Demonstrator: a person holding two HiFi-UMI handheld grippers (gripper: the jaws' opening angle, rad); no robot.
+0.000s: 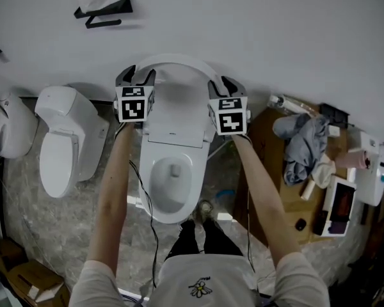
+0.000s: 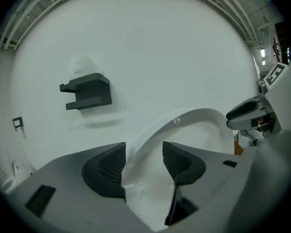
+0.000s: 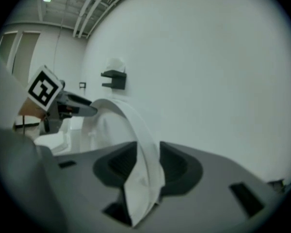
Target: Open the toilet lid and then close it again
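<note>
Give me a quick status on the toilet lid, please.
Left gripper open, straddling lid edge. Right gripper around other edge, grip unclear. Nothing blocking, lid upright.

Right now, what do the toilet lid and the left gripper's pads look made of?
Toilet lid: white, smooth, slightly glossy, with a thin curved rim. Likely moulded plastic, though the look alone can't rule out ceramic.
Pads of the left gripper: black and matte with a fine ribbed texture. Probably rubber or a soft plastic.

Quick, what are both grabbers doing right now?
Left gripper: open, toilet lid rim between its jaws.
Right gripper: lid fills the gap; grip cannot be told.
</note>
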